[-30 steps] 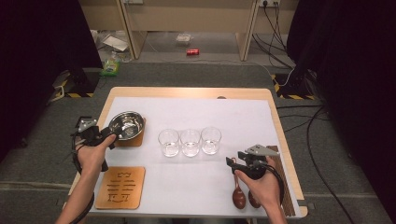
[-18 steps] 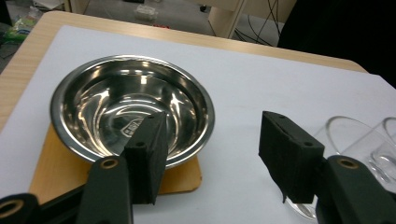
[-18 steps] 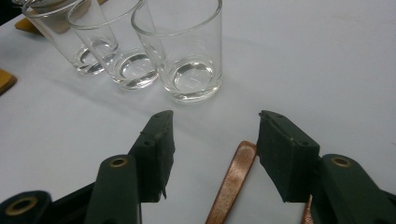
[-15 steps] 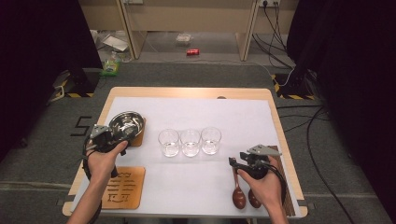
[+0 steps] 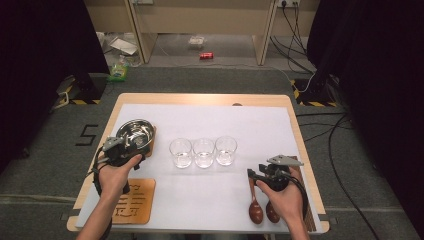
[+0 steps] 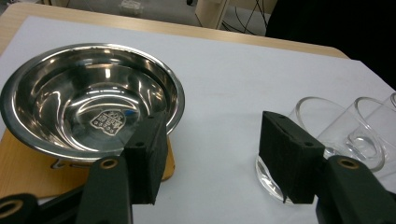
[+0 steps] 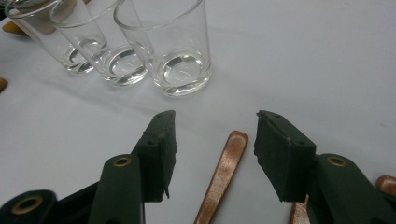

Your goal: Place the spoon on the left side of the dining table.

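A steel bowl (image 5: 134, 134) rests on a wooden coaster at the table's left. My left gripper (image 5: 131, 150) hovers at the bowl's near edge. In the left gripper view its jaws stand open (image 6: 215, 154) over bare white table, with the bowl (image 6: 93, 100) left of them and a glass (image 6: 322, 121) to the right. Three clear glasses (image 5: 203, 151) stand in a row mid-table. My right gripper (image 5: 254, 175) is above two wooden spoons (image 5: 256, 210). Its jaws (image 7: 212, 149) have just been closing, and one spoon handle (image 7: 224, 172) lies between them untouched.
A second wooden coaster (image 5: 134, 202) lies at the near left, by the left forearm. The white mat (image 5: 250, 125) covers most of the table. A second spoon handle (image 7: 385, 182) peeks in at the right jaw. Cables and litter lie on the floor beyond.
The left hand has slid right, from the bowl's left side to its near edge. The right gripper has stayed over the spoons and its jaws have narrowed a little.
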The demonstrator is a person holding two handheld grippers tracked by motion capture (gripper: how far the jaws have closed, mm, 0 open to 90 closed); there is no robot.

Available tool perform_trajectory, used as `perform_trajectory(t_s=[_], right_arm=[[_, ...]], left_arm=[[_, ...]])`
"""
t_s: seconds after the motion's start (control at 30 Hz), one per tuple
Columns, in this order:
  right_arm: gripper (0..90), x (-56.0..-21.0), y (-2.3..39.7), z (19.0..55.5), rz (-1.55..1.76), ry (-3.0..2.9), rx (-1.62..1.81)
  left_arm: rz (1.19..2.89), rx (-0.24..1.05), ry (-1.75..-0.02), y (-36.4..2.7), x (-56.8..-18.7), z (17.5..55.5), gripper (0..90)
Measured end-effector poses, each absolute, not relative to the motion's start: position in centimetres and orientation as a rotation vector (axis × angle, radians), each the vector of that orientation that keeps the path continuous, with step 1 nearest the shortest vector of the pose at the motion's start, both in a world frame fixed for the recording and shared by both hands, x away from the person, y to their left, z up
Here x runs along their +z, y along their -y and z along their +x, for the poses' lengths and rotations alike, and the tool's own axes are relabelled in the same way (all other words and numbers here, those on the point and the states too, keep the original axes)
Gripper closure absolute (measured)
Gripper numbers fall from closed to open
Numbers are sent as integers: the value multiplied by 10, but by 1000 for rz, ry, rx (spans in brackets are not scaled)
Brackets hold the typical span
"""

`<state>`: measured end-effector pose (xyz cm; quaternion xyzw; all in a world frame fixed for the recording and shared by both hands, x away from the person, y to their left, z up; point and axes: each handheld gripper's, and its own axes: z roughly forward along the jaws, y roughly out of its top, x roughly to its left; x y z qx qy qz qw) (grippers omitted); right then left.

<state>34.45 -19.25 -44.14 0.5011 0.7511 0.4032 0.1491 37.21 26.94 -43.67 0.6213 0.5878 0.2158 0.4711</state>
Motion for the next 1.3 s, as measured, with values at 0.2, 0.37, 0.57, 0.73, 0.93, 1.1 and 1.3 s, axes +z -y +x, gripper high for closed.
perform_trajectory(t_s=[0.2,0.37,0.57,0.73,0.93,1.1,1.3], right_arm=[[540,-438,205,345,1523,-2138,1109],[592,-439,213,348,1601,-2122,1054],[676,-449,222,356,1743,-2140,955],[728,-454,229,367,1827,-2155,887],[772,-457,232,374,1870,-2172,839],[801,-459,232,378,1912,-2182,818],[808,-460,233,379,1950,-2197,799]], left_arm=[[1536,511,-1428,-270,-445,358,416],[1545,504,-1418,-273,-450,349,414],[1554,505,-1424,-278,-455,344,415],[1566,495,-1426,-278,-460,342,415],[1573,487,-1413,-276,-460,343,415],[1568,483,-1410,-276,-459,343,415],[1564,487,-1412,-277,-458,344,415]])
